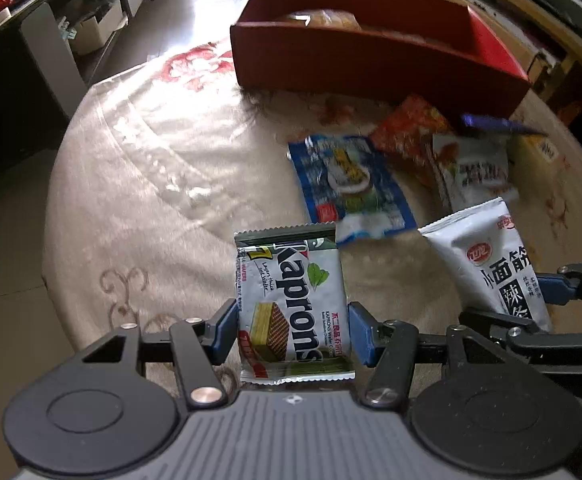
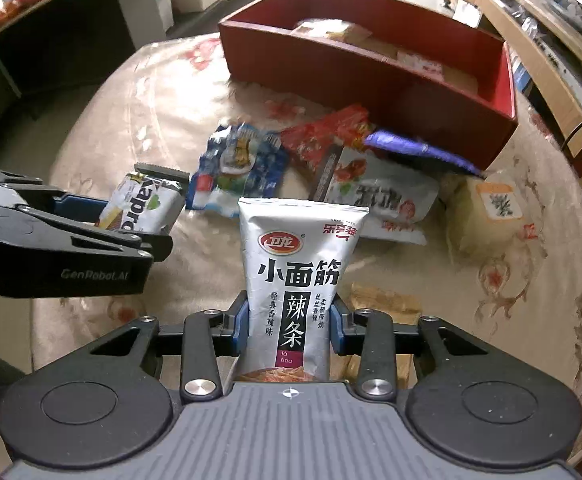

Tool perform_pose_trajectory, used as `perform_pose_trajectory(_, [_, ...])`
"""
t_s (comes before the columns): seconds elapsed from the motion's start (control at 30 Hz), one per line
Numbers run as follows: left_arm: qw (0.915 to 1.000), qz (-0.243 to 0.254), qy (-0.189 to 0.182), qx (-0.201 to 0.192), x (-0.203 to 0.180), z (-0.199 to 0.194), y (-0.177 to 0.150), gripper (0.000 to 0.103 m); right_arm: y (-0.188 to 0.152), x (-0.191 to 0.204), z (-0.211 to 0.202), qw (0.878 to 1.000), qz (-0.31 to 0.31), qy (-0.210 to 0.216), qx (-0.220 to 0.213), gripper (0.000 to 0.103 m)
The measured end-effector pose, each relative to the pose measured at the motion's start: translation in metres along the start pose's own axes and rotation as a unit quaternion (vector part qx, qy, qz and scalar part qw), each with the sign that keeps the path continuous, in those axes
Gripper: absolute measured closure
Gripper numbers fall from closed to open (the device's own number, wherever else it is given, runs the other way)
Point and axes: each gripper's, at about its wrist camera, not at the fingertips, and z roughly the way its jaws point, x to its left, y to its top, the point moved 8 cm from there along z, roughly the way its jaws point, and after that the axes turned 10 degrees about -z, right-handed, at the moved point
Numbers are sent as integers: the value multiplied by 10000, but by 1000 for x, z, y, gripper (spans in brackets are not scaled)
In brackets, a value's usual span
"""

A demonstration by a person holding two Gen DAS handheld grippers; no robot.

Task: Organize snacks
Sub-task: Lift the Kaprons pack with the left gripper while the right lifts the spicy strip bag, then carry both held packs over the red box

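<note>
Left wrist view: your left gripper (image 1: 293, 330) clamps the wafer packet (image 1: 291, 308) above the tabletop (image 1: 139, 184); the red box (image 1: 371, 64) at the far edge holds few snacks.

Right wrist view: your right gripper (image 2: 289, 326) grips the silver pouch (image 2: 297, 276); loose packets (image 2: 331, 168) remain beside the box.

The left gripper (image 1: 293, 330) points steeply down, its blue pads pressing both sides of a wafer packet (image 1: 291, 304) held upright between them. The right gripper (image 2: 289, 326) tilts down likewise, jaws clamped on a silver snack pouch (image 2: 297, 280). Both grippers sit side by side, close together.
</note>
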Motion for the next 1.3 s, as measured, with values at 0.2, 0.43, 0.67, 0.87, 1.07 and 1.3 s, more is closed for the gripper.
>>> perform_pose_trajectory(0.2, [9998, 45, 177, -43, -2, 8, 2, 37, -8, 7, 17, 9996, -52, 79, 259, 54])
perform_pose_trajectory(0.43, [9997, 6, 193, -121, 0, 8, 0, 37, -8, 12, 23, 9995, -158, 66, 260, 46])
perform_pose_trajectory(0.67, [9999, 64, 67, -87, -12, -1, -8, 45, -9, 11, 14, 9995, -241, -83, 184, 58])
perform_pose_trajectory(0.87, [9995, -28, -199, -260, -21, -20, -4, 45, -11, 1, -8, 9998, 95, -61, -174, 59])
perform_pose_trajectory(1.07, [9981, -42, -359, -500, -31, -36, 6, 45, -10, -13, -28, 9978, 392, -122, -514, 59])
perform_pose_trajectory(1.3, [9965, -58, -425, -717, -42, -45, 27, 45, 0, -28, -38, 9956, 552, -258, -712, 59])
